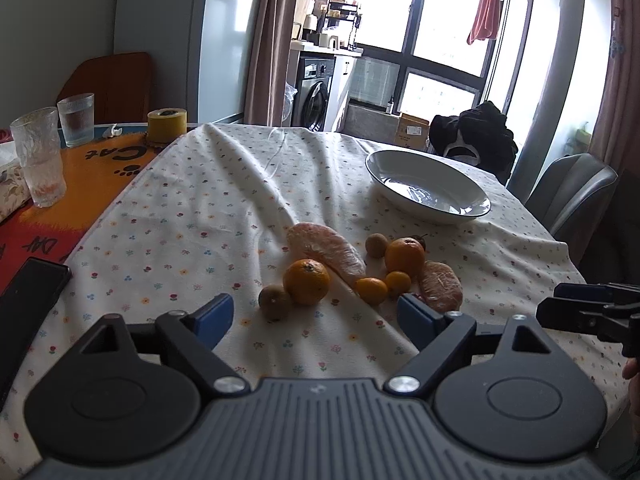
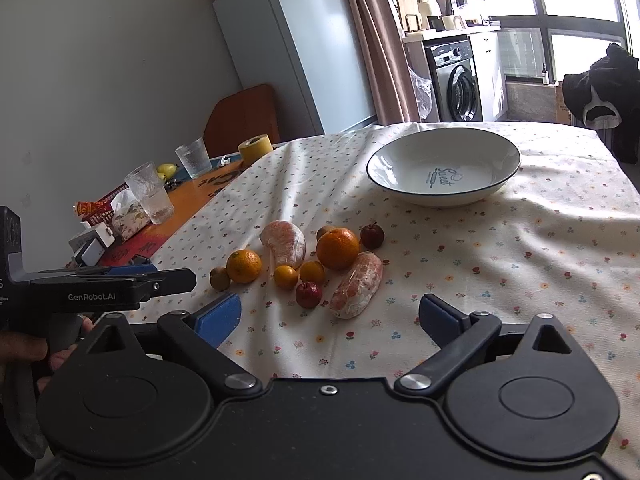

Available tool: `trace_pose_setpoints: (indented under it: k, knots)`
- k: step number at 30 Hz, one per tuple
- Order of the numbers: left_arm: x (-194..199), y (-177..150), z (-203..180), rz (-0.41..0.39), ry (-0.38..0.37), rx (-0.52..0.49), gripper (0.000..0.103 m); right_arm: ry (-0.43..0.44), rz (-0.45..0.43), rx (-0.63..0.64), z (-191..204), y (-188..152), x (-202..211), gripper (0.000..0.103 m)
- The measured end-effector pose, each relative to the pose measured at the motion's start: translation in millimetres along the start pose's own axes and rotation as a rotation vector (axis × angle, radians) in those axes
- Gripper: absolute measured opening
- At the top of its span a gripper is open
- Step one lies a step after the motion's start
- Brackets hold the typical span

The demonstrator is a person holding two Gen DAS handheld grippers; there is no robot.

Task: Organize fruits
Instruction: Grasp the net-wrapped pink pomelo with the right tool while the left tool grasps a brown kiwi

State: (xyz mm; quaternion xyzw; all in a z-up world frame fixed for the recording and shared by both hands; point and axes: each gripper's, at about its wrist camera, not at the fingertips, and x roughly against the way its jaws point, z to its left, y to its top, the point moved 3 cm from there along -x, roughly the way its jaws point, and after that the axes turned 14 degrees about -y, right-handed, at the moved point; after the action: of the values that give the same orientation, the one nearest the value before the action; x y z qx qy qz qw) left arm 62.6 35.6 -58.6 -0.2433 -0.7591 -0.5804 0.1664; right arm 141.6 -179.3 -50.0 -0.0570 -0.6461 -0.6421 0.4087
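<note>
A cluster of fruit lies on the flowered tablecloth: two oranges [image 1: 306, 282] [image 2: 337, 248], two peeled pomelo segments [image 1: 328, 254] [image 2: 356, 285], two kumquats [image 2: 285, 277], brown kiwis [image 1: 274, 302] and two small red fruits [image 2: 308, 294]. Beyond them stands an empty white bowl [image 2: 443, 166] [image 1: 428, 186]. My left gripper [image 1: 316, 316] is open just short of the fruit, nothing between its blue pads. My right gripper [image 2: 330, 318] is open too, hanging before the nearer pomelo segment. The left gripper also shows from the side at the left of the right wrist view.
Two drinking glasses [image 1: 40, 162] [image 1: 76, 119], a yellow tape roll [image 1: 167, 123] and a tissue pack sit on the orange mat at the left. A black phone [image 1: 28, 304] lies near the left edge. A grey chair [image 1: 572, 192] stands past the table's right side.
</note>
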Motion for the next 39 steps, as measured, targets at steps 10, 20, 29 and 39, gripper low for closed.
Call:
trace_pose_setpoints:
  k: [10, 20, 29, 39]
  knots:
    - [-21, -2, 21, 0.025, 0.030, 0.020, 0.057, 0.009, 0.044, 0.009, 5, 0, -27, 0.073]
    - [-45, -5, 36, 0.052, 0.040, 0.047, 0.042, -0.001, 0.108, 0.002, 2, 1, -59, 0.053]
    - [-58, -4, 41, 0.067, 0.035, 0.047, 0.038, 0.008, 0.138, -0.023, -3, 1, -78, 0.031]
    - [-63, -5, 43, 0.068, 0.025, 0.039, 0.024, -0.035, 0.132, -0.050, -17, 3, -78, 0.027]
